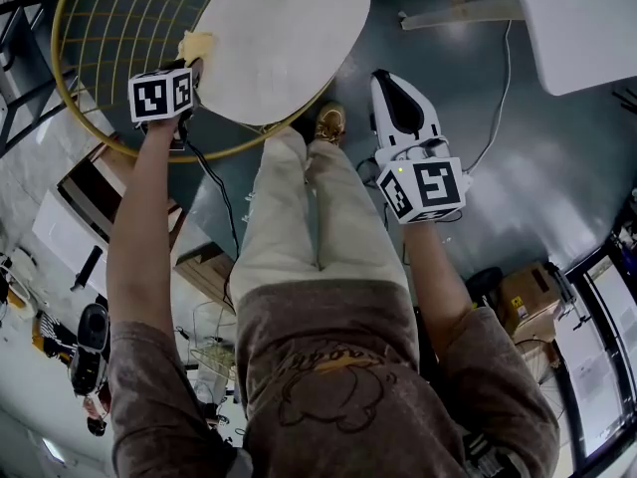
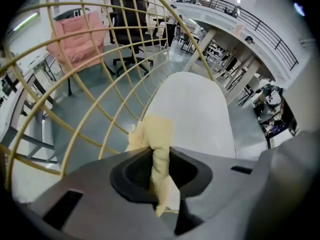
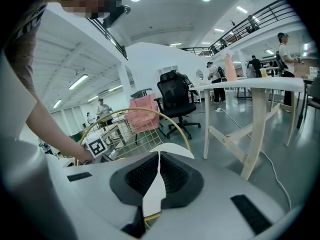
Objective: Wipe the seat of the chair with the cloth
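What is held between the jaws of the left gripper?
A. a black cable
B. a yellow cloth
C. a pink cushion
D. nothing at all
B: in the left gripper view the yellow cloth is pinched between the closed jaws of the left gripper, in front of the white seat of the chair.

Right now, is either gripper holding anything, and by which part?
The left gripper is shut on the yellow cloth, pinching a bunched fold, with the rest sticking out ahead toward the chair seat. The right gripper is shut and holds nothing.
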Available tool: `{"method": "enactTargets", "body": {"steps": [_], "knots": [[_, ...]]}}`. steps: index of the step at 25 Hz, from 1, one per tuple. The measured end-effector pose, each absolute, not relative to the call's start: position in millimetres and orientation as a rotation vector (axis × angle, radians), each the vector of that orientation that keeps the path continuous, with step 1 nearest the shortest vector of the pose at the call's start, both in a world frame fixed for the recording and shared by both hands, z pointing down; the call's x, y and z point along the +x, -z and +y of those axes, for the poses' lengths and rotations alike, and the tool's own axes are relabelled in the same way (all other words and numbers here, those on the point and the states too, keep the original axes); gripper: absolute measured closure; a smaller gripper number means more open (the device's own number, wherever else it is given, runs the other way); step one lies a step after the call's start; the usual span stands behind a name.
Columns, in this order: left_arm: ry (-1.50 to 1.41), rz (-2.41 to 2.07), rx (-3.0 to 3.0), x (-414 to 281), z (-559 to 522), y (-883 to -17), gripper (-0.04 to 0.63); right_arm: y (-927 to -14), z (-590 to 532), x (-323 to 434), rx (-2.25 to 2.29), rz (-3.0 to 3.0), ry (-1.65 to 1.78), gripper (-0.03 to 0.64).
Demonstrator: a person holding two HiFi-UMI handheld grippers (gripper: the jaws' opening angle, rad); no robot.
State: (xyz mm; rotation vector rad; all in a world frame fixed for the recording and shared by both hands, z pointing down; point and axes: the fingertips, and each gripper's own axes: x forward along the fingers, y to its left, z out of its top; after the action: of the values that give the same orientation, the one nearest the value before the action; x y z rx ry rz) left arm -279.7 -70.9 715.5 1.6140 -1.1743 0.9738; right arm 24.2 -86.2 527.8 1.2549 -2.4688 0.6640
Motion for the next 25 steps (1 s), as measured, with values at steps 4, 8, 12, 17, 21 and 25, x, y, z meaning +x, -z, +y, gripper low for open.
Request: {"method": "enactTargets", "body": {"steps": [4, 8, 12, 17, 21, 25], "knots": [[-0.886, -1.161, 1.598, -270.3, -63.3, -716.7, 0.518, -528.1, -86.2, 25.1, 1.248, -2.465, -0.652, 0.583], [-0.881, -1.11, 1.599, -256.6, -52.0, -720.0, 0.518, -529.8, -86.7, 21.9, 1.235, -2.464, -0.656, 0.583], [-0.871, -1.045, 1.626, -229.9, -44.0, -719.3, 0.518, -531.9, -87.1, 22.0, 1.237, -2.46, -0.663, 0.583], [-0.854, -0.956, 1.643, -192.6, -31.0, -720.8, 0.518, -532.0, -84.0, 24.8, 1.244, -2.46, -0.669, 0.583], [-0.83, -0.893, 1.645, -162.1, -20.9, -723.4, 0.518, -533.8, -81.6, 32.7, 1.254, -2.456, -0.673, 0.583], [-0.782, -0.852, 1.645, -132.9, -8.5, -719.2, 0.518, -531.3, -79.6, 36.8, 1.262, -2.451, -0.672, 0.583]]}}
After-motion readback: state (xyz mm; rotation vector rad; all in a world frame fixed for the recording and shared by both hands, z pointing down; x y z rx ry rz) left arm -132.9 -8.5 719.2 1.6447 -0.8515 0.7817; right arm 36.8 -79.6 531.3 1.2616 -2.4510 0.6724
